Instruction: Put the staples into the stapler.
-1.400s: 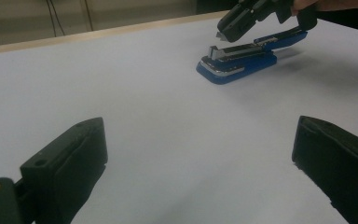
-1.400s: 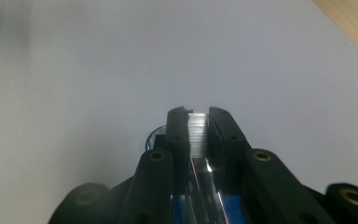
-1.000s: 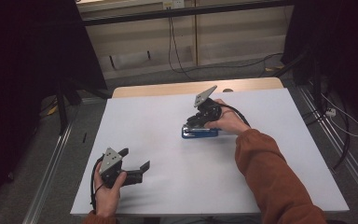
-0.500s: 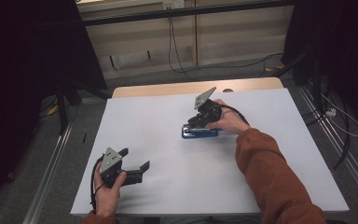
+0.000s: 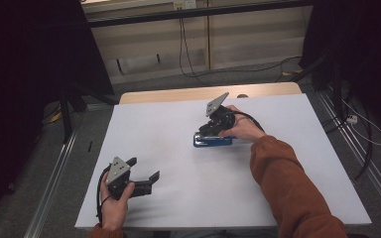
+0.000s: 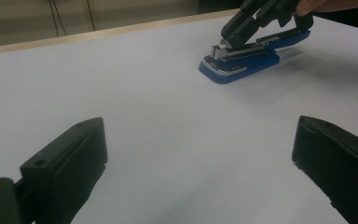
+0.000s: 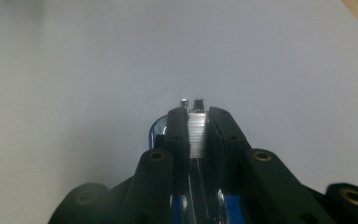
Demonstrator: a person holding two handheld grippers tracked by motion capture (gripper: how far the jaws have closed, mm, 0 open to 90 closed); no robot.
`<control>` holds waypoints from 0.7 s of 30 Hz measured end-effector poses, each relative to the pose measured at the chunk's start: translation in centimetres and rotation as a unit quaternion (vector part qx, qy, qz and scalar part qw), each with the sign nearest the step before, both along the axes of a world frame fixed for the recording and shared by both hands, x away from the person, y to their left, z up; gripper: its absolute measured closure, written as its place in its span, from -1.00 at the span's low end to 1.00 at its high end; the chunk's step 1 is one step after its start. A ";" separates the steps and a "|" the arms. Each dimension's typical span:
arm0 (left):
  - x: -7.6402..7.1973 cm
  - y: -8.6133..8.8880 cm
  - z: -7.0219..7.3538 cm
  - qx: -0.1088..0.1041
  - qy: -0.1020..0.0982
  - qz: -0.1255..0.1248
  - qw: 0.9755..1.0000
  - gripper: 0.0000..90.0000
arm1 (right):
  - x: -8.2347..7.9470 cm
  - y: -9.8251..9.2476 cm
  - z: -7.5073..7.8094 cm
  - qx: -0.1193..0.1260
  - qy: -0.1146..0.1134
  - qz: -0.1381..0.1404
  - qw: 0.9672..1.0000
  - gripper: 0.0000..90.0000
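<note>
The blue stapler (image 5: pixel 212 141) is lying flat on the white table (image 5: pixel 178 148), toward the far side from the person and a little right of the table's middle. The right gripper (image 5: pixel 209 130) is coming down on the stapler from above and is clamping narrowly on its metal staple strip (image 7: pixel 197 134); in the right gripper view both black jaws are pressing against the silvery strip, with the stapler's blue base showing beneath. In the left gripper view, the stapler's blue top arm is sitting raised off the base at its far end. The left gripper (image 5: pixel 146 179) is resting well apart from the stapler, on the near left side of it, its jaws standing wide with bare table between them, pointing toward the stapler
</note>
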State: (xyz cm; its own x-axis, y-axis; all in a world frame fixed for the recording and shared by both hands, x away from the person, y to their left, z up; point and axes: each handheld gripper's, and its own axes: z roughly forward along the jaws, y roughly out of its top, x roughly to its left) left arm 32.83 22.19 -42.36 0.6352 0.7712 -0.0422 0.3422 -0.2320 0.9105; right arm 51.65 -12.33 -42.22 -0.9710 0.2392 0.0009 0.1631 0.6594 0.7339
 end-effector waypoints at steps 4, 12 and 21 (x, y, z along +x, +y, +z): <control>0.0 0.0 0.0 0.000 0.000 0.001 1.000 -0.92 | -0.1 0.1 0.1 -0.002 0.000 0.002 1.000 0.76; 0.0 0.0 0.0 0.001 0.000 -0.002 1.000 -0.92 | -0.1 0.3 -0.2 -0.006 -0.002 0.008 1.000 0.76; 0.0 0.0 0.0 0.000 0.002 -0.001 1.000 -0.92 | 0.0 0.2 0.0 -0.002 -0.002 0.010 1.000 0.76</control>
State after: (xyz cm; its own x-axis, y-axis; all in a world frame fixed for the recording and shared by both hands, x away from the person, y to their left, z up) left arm 32.84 22.18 -42.38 0.6365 0.7699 -0.0453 0.3456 -0.2323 0.9092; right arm 51.61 -12.12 -42.22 -0.9755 0.2199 -0.0046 0.1464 0.6651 0.7323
